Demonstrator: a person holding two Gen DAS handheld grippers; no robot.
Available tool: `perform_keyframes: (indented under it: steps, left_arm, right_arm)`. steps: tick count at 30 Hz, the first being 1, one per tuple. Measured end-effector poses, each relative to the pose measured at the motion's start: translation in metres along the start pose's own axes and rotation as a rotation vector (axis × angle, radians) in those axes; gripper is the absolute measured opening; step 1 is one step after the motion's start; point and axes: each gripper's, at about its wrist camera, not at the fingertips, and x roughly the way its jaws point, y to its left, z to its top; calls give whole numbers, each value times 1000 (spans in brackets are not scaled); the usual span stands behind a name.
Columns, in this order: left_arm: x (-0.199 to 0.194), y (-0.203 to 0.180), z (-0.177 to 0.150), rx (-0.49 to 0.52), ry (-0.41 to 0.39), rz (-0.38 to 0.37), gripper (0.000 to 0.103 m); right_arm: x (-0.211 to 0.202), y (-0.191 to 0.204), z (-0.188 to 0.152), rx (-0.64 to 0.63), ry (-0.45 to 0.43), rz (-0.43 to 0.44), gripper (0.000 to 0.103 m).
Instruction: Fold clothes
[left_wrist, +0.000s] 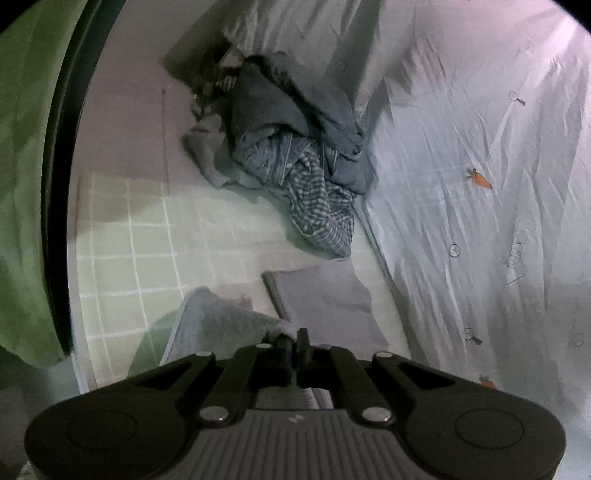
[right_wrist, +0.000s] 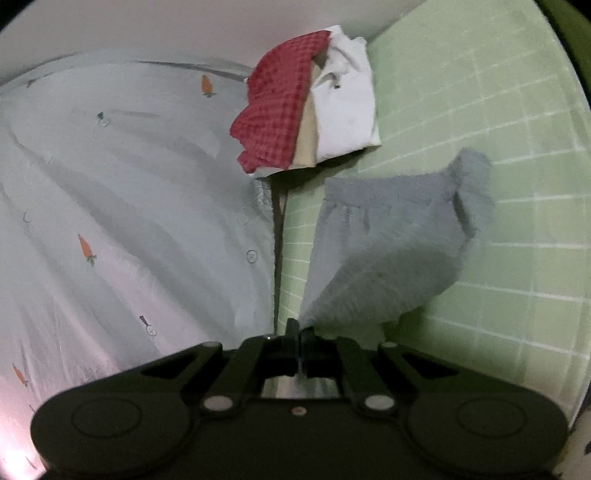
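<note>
Both grippers pinch the grey garment (right_wrist: 391, 236): the left gripper (left_wrist: 293, 341) and right gripper (right_wrist: 299, 332) each clamp an edge, lifting it above the green grid sheet (right_wrist: 498, 110). Beyond lie a crumpled clothes pile (left_wrist: 295, 147), a folded stack (right_wrist: 314, 99) and a carrot-print duvet (right_wrist: 110, 203).

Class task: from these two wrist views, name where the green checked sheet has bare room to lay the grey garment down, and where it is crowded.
Free: green checked sheet right of the folded stack and beyond the grey garment; also the patch left of the crumpled clothes pile. Crowded: along the carrot-print duvet edge, where the pile and a folded grey cloth lie.
</note>
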Motion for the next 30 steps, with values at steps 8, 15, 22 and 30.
perform_keyframes:
  steps: [8,15,22,30]
  left_arm:
    - [5,-41,10,120,-54,-1,1]
    - [79,-110,12,262,-57,1,1]
    - [226,-208,9,422,9,31,19]
    - [245,-189,-43,586,133,140,44]
  right_arm:
    - [35,25,1,-117,-6,-21,1]
    - [121,63,-2,-283,4,-55,1]
    - [303,117,0,-430,109,-97,36]
    - [284,116,-84,-824,222,-266,86]
